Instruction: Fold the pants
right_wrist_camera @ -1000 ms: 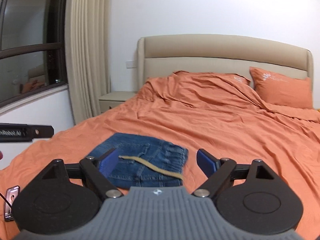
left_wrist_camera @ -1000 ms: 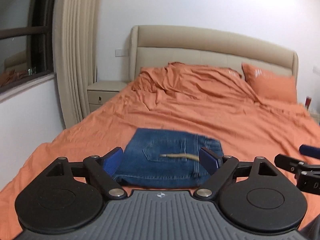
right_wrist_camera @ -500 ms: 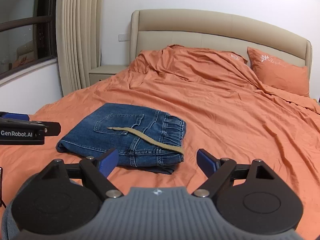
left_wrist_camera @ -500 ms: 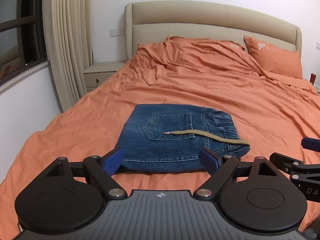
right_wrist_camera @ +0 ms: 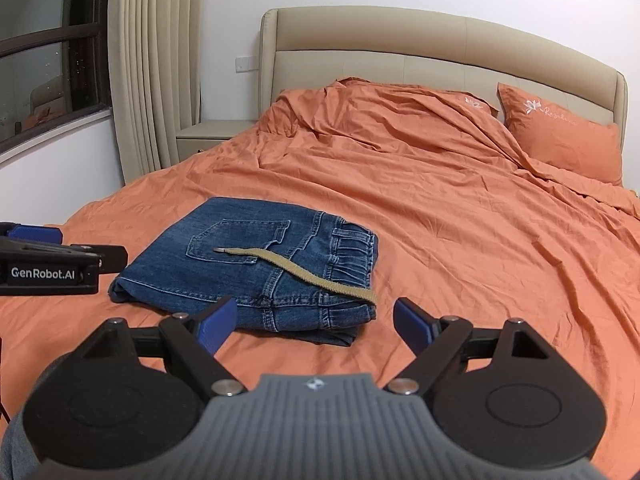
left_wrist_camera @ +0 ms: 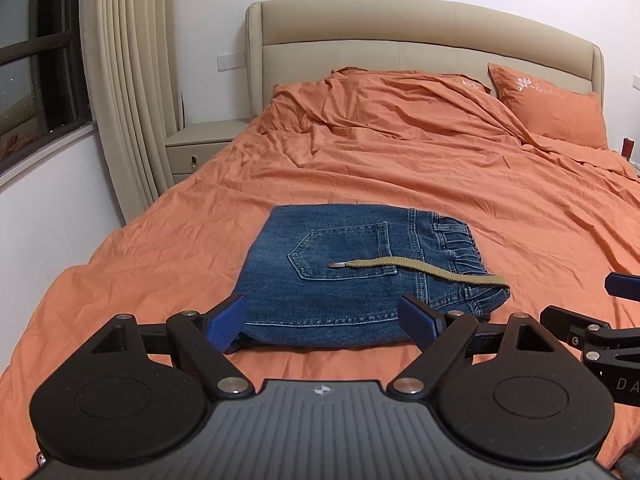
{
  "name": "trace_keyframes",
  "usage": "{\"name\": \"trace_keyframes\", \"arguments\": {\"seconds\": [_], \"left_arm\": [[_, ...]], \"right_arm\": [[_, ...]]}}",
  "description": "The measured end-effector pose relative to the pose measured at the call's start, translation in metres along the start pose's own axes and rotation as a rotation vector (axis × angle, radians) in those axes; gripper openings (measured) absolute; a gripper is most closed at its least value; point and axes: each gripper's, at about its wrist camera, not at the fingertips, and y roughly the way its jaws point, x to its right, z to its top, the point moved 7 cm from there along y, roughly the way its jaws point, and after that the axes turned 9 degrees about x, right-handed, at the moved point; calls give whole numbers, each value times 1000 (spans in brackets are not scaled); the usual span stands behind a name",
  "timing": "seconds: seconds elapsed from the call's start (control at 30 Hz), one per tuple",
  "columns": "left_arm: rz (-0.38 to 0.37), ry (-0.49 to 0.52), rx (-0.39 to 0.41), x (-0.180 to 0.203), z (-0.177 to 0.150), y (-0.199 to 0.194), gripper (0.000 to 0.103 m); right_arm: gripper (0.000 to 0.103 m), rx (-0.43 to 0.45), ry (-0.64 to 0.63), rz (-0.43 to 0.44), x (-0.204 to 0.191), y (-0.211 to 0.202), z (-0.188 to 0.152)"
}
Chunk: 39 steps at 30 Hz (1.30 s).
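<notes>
- Left hand-held gripper (left_wrist_camera: 322, 320) hovers low over the near edge of the bed, its two blue-padded fingers (left_wrist_camera: 225, 322) spread wide with nothing between them, pointing at the near hem of the pants.
- Right hand-held gripper (right_wrist_camera: 314, 322) sits alongside at much the same height, jaws likewise wide apart and empty; its left pad overlaps the near edge of the denim in the right wrist view, though I cannot tell whether it touches.
- Each one shows at the edge of the other's camera: the right at the right edge of the left wrist view, the left at the left edge of the right wrist view, bearing a white label.
- The pair of blue denim pants (left_wrist_camera: 352, 276) (right_wrist_camera: 256, 264) lies folded into a compact rectangle on the orange bed sheet (left_wrist_camera: 460, 184), near the foot, back pocket up, elastic waistband to the right.
- One tan woven drawstring (left_wrist_camera: 420, 270) (right_wrist_camera: 304, 272) trails across the pocket and off the right corner of the fold.
- Beyond: a rumpled orange duvet, one orange pillow (left_wrist_camera: 552, 108) against the beige padded headboard (left_wrist_camera: 420, 24).
- Off to the left: one beige nightstand (left_wrist_camera: 204, 144), a beige pleated curtain (left_wrist_camera: 132, 80), a dark window.
- Count: two grippers, one pair of pants, one drawstring, one pillow.
</notes>
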Motion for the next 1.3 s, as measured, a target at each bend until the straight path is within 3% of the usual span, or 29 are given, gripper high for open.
{"name": "trace_keyframes", "arguments": {"seconds": [1.3], "left_arm": [[-12, 22, 1, 4, 3, -4, 100]], "right_arm": [[82, 50, 15, -10, 3, -18, 11]]}}
